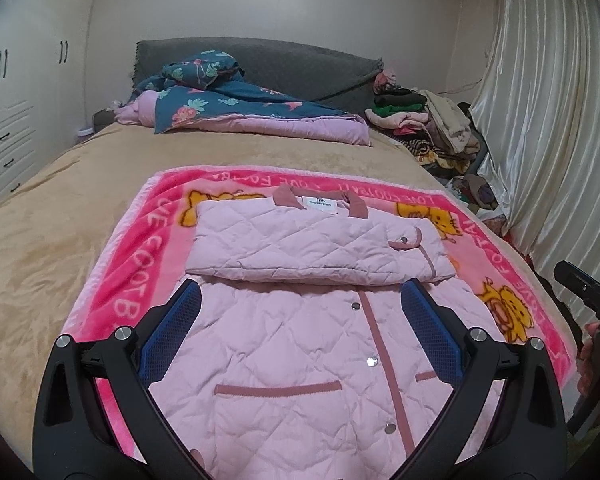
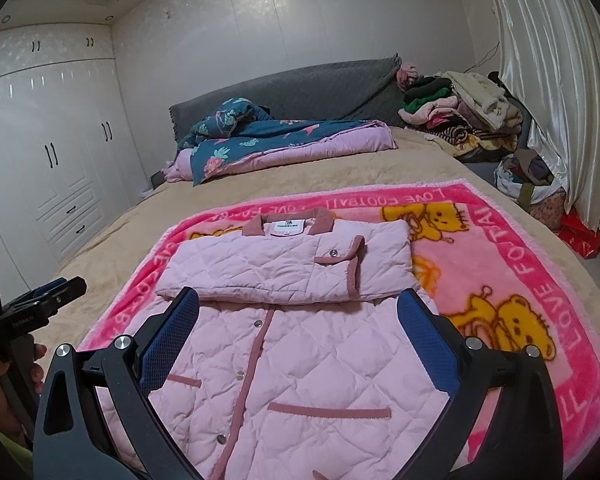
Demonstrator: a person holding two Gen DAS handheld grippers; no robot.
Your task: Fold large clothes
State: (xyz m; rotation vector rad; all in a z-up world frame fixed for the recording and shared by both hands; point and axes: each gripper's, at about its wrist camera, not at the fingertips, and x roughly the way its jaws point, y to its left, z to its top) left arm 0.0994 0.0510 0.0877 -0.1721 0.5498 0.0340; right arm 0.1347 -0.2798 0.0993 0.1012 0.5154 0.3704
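On pink blanket [image 1: 140, 280], quilted jacket [image 1: 300, 360]

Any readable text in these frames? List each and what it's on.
"LOVE FOOTBALL": pink blanket border, far edge, upside down to the camera.
"LOVE FO...": same blanket's right border, rest cut off.
Neck label on the pink quilted jacket: print too small to read.
Left gripper body: white marking, too blurred.

A pale pink quilted jacket [image 1: 300, 360] with dusty-rose trim and snap buttons lies flat, front up, directly ahead of and below both open grippers. Its sleeves are folded across the chest, beyond the fingertips; the collar points away.
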